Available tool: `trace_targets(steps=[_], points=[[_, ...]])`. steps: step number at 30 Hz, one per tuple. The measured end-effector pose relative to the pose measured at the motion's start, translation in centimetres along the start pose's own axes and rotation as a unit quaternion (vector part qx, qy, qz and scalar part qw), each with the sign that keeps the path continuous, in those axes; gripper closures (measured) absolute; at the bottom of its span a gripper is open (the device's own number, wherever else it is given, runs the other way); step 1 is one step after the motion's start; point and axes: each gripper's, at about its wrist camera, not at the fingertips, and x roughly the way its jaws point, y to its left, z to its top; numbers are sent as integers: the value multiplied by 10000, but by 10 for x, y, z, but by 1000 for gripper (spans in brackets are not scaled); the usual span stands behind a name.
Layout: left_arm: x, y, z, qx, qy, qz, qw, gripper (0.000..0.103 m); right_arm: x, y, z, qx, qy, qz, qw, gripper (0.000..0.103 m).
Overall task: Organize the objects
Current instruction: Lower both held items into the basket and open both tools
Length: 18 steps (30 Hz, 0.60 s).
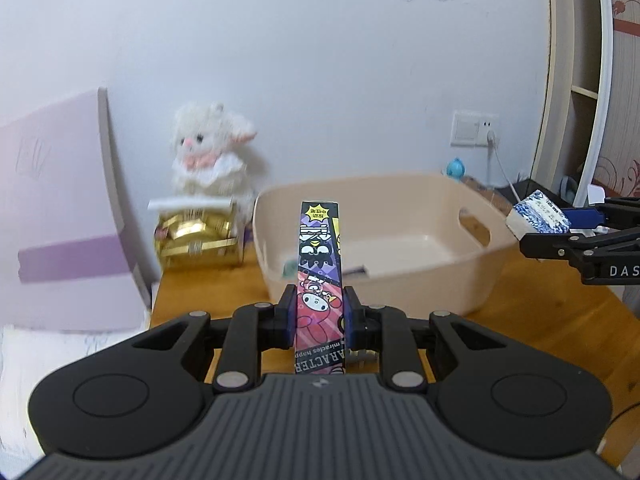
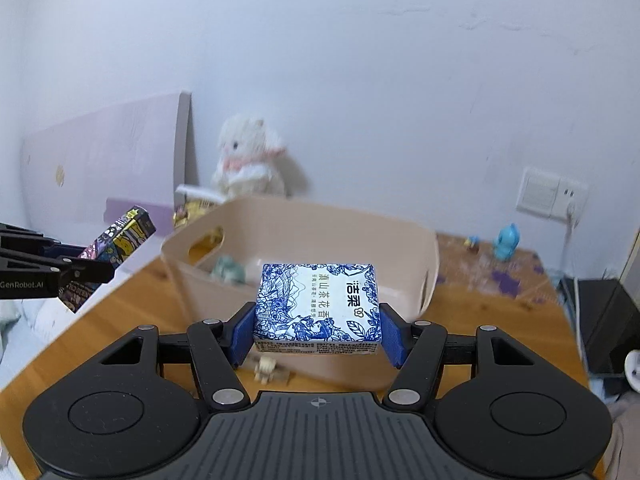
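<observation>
A wooden bench stands against a pale wall and carries a beige plastic basket with cut-out handles. The left hand-held gripper is clenched on a long, narrow cartoon-printed box, pinching it by its two long sides; the box is held up in the air, pointing forward toward the near wall of the basket. In the right wrist view the same box shows at the left edge, tilted upward and held to the left of the basket. The right hand-held gripper grips a small blue-and-white tissue pack printed with Chinese characters, its blue fingers pressed against the pack's two short ends. The pack is held flat in the air just in front of the basket's near rim; from the left wrist view it hangs beside the basket's right handle. Inside the basket lie a small greenish item and some flat pieces, too blurred to identify. A small tan figure lies on the bench below the tissue pack. Behind the basket, a white plush toy sits above a gold box, and a small blue toy stands near a wall socket.
</observation>
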Motion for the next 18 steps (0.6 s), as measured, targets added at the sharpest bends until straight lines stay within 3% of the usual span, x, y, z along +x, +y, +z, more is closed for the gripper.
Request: trace_targets(steps=[9,18], points=[[55,-19,43,105,-11,183,9998,79,29,-13,37,34,-181,-180,9997,43],[135,-39,55,54,805,505,9955,79,90,-16,41,5,304,-449,9985,43]])
